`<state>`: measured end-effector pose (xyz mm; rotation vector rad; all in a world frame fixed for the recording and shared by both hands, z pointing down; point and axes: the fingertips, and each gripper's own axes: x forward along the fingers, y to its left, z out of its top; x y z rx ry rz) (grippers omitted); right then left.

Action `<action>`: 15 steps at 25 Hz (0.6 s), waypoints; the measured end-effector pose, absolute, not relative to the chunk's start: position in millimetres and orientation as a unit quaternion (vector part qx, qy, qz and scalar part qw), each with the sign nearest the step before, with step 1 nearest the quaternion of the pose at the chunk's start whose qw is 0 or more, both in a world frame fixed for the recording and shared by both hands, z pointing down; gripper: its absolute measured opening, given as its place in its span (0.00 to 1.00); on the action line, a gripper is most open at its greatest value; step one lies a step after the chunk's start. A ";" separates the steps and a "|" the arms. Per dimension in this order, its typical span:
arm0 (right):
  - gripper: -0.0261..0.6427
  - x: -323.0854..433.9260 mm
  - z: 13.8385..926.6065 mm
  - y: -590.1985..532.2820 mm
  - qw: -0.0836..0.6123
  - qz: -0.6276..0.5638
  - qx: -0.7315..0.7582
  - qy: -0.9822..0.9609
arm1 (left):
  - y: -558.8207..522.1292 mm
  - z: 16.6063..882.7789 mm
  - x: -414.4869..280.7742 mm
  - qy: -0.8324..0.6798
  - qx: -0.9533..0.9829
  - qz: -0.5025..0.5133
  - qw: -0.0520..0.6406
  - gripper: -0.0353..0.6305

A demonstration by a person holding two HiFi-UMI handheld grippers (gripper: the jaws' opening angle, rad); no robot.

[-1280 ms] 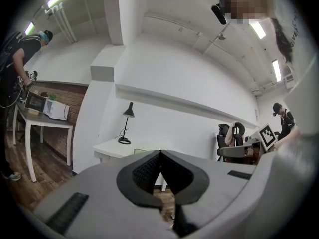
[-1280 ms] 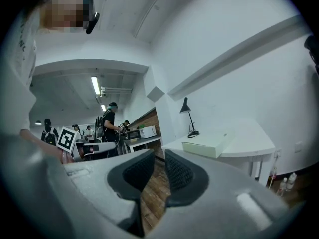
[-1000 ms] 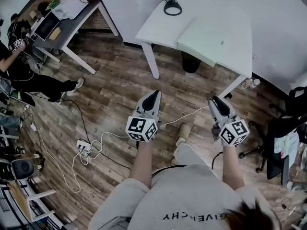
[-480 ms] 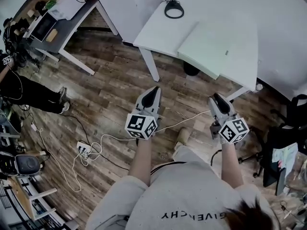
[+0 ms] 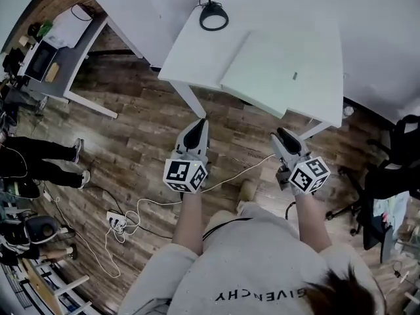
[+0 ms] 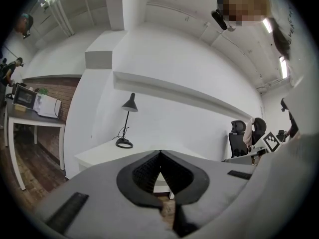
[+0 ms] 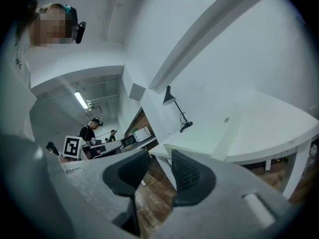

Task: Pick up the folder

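A pale green folder lies flat on the white table, near its front edge; in the right gripper view the folder lies just beyond the jaws. My left gripper is held level above the wooden floor, just short of the table's front edge, its jaws shut tip to tip on nothing. My right gripper hangs level in front of the folder's near edge; its jaws stand apart and are still opening, with nothing between them.
A black desk lamp stands at the table's back left. The white table legs slant down by the left gripper. A grey desk and people are at the left. A power strip with cables lies on the floor; an office chair stands right.
Both grippers have moved forward toward the table, and the table and folder now sit closer to them in the head view. A person at the left has walked on.
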<state>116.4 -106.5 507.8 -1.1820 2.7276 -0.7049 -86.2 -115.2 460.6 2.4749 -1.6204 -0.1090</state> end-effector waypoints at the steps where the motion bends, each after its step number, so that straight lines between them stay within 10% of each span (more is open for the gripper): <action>1: 0.25 119.4 510.3 -110.6 0.043 -0.233 -0.389 0.890 | -121.2 463.2 -81.3 -0.542 0.834 -0.037 0.093 0.05; 15: 0.36 155.8 543.1 -132.4 0.094 -0.329 -0.446 0.827 | -155.9 480.3 -45.5 -0.508 0.853 -0.031 0.112 0.05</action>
